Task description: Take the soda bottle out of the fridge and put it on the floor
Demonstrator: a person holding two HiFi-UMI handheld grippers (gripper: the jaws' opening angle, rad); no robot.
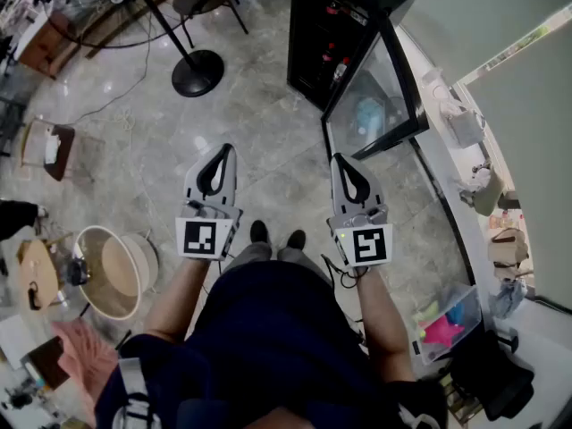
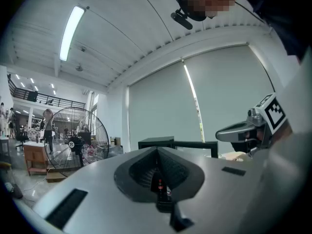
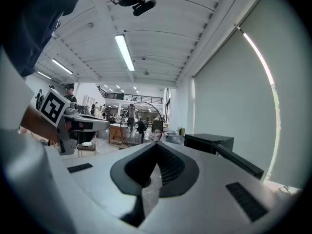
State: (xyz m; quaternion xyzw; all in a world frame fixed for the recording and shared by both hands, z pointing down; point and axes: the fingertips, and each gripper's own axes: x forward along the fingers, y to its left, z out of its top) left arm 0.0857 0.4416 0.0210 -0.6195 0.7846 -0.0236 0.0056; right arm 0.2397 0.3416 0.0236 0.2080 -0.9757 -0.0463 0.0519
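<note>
**Both tongs empty, fridge open**

Left tongs (image 1: 217, 155) and right tongs (image 1: 344, 164) are pressed together, pinching nothing, side by side above the floor (image 1: 268, 123). The fridge (image 1: 313, 34) door (image 1: 380, 96) is open. The soda bottle (image 1: 341, 65) sits inside.

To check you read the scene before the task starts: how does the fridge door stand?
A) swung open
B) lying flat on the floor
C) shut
A: in the head view the glass door stands swung out from the black fridge.

held forward side by side, the left gripper (image 1: 218, 154) and the right gripper (image 1: 343, 161) are both closed and empty.
</note>
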